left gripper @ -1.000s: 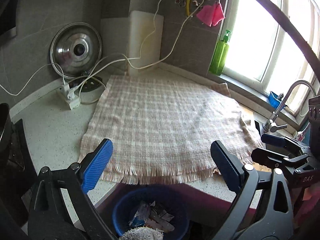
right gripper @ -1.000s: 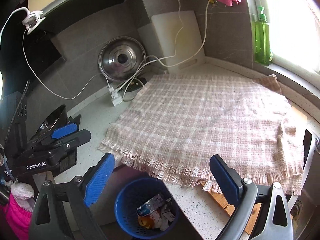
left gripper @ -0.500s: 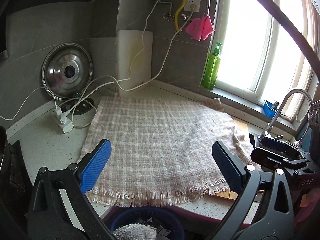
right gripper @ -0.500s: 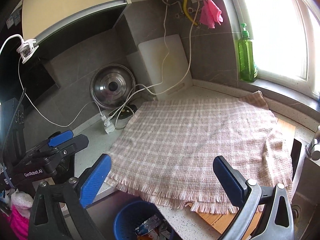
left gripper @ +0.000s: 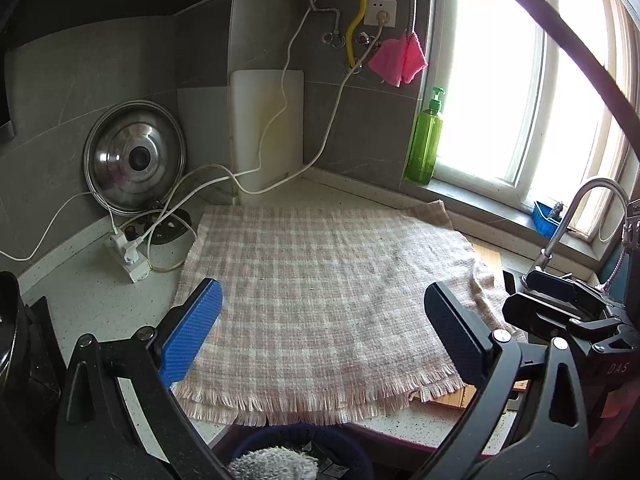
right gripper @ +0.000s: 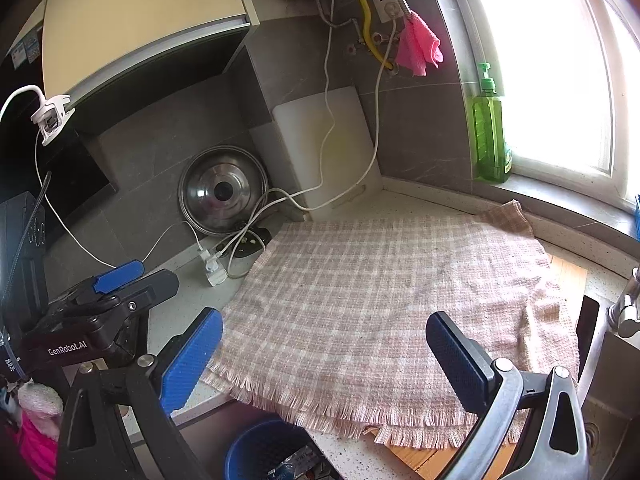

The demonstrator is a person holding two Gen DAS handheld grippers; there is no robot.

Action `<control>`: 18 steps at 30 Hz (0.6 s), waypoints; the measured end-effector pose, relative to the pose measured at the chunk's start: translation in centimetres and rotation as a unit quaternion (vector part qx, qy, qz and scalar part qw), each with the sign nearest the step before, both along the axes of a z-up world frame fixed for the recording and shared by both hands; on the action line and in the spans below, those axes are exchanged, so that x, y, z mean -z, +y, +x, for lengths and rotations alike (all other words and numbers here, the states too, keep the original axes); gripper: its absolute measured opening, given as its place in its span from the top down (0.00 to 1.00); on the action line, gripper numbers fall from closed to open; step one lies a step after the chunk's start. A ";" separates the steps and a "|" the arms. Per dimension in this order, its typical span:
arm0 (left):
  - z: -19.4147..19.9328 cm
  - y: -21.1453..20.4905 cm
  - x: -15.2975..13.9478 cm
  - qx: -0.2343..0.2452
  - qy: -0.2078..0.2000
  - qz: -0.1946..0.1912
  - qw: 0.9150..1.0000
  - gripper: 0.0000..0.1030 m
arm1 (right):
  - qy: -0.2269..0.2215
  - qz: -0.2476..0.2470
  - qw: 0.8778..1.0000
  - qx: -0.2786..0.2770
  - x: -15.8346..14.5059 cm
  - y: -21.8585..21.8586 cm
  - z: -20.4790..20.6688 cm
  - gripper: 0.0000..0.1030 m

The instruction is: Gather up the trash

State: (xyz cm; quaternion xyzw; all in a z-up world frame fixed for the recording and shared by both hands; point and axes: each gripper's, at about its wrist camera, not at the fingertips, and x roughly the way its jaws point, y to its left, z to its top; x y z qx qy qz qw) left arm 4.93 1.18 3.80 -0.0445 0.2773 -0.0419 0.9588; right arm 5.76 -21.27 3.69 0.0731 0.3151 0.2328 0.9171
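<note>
No loose trash was visible on the checked cloth (left gripper: 320,300) in either wrist view. What trash could be seen lay in the blue bin (right gripper: 264,452), which stood on the floor below the tabletop (left gripper: 80,296) edge, under the fringed hem of the cloth. Wrappers showed inside it in the right view.

Change over the last second: both cameras had tilted up and away from the bin. It had been well in frame a second earlier; now only its rim showed at the bottom edge of each view. More wall, window and cupboard came in at the top.

Left gripper (left gripper: 324,340): fingers spread wide, nothing between them. Right gripper (right gripper: 324,356): fingers likewise spread, empty. Both hovered over the near edge of the cloth.

Judgement: the collecting looked finished or nearly so, with both grippers backing off from the bin after a drop. Pot lid (left gripper: 134,158), cutting board (left gripper: 266,128), power strip (left gripper: 128,256) and soap bottle (left gripper: 426,142) stood undisturbed behind the cloth.
</note>
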 end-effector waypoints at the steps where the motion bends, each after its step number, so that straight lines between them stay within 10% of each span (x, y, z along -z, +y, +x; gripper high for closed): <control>1: 0.0 0.1 0.0 -0.001 0.001 -0.001 1.000 0.01 | 0.000 0.001 1.000 -0.001 0.0 0.0 0.0 0.00; 18: -0.1 0.1 0.1 -0.007 0.005 -0.006 1.000 0.00 | 0.001 0.000 1.000 -0.005 -0.1 0.2 0.0 0.00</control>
